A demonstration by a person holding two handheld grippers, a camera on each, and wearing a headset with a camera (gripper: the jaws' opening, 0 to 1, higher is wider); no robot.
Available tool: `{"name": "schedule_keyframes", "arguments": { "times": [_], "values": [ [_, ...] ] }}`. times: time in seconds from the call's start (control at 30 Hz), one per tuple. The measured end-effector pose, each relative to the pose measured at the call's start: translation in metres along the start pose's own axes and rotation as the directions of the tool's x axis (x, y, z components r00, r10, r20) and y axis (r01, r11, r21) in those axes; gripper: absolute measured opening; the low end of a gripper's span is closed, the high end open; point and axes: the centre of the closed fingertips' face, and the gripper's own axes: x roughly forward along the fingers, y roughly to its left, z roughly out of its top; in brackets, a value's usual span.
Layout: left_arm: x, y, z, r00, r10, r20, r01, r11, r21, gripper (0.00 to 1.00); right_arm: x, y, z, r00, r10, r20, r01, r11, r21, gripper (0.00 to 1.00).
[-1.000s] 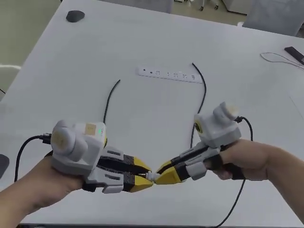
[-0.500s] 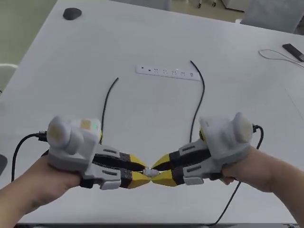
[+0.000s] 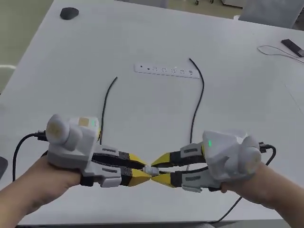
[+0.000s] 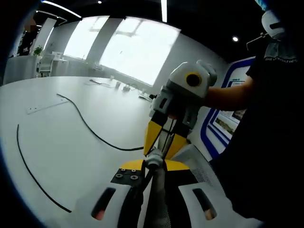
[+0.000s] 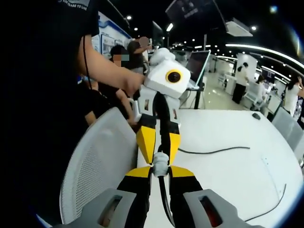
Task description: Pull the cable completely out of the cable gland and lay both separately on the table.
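Observation:
Above the white table's [image 3: 142,118] near edge my two grippers meet tip to tip. The left gripper [image 3: 144,172] [image 4: 153,166] is shut on the small white cable gland [image 3: 151,170] [image 4: 153,160] [image 5: 160,159], which sits right at its yellow tips. Facing it, the right gripper [image 3: 161,173] [image 5: 160,172] is shut on a black cable [image 5: 164,194] that leaves the gland and runs back between its jaws. Each gripper view shows the opposite gripper head-on: the right gripper [image 4: 160,142] and the left gripper [image 5: 159,142].
Two loose black cables [image 3: 105,107] [image 3: 198,97] lie mid-table, with a white power strip [image 3: 165,71] behind them. A dark mouse [image 3: 69,13] sits at the far left corner. A white mesh chair [image 5: 95,166] stands by the near edge. People stand in the background.
The right hand has rolled, so its camera box now sits lower and further right. Both grippers stay tip to tip at the gland, and the head view has shifted a little.

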Motion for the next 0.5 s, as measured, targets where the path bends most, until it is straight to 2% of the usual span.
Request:
{"name": "schedule_keyframes", "arguments": {
  "times": [0.07, 0.33, 0.5],
  "values": [
    [0.0006, -0.0005, 0.0005, 1.0000, 0.002, 0.000, -0.002, 1.000, 0.013, 0.15, -0.0004, 0.0003, -0.0001, 1.0000, -0.003, -0.001, 0.003, 1.000, -0.014, 0.09],
    [0.0005, -0.0044, 0.0017, 1.0000, -0.002, 0.006, 0.002, 1.000, 0.019, 0.15, -0.0040, 0.0024, 0.0018, 0.9999, 0.000, 0.016, 0.000, 0.999, 0.034, 0.10],
    [0.0014, -0.0048, -0.0005, 1.0000, 0.000, -0.004, 0.000, 0.999, 0.044, 0.15, -0.0078, -0.0004, 0.0039, 0.9994, -0.016, 0.031, 0.014, 0.998, 0.068, 0.14]
  ]
}}
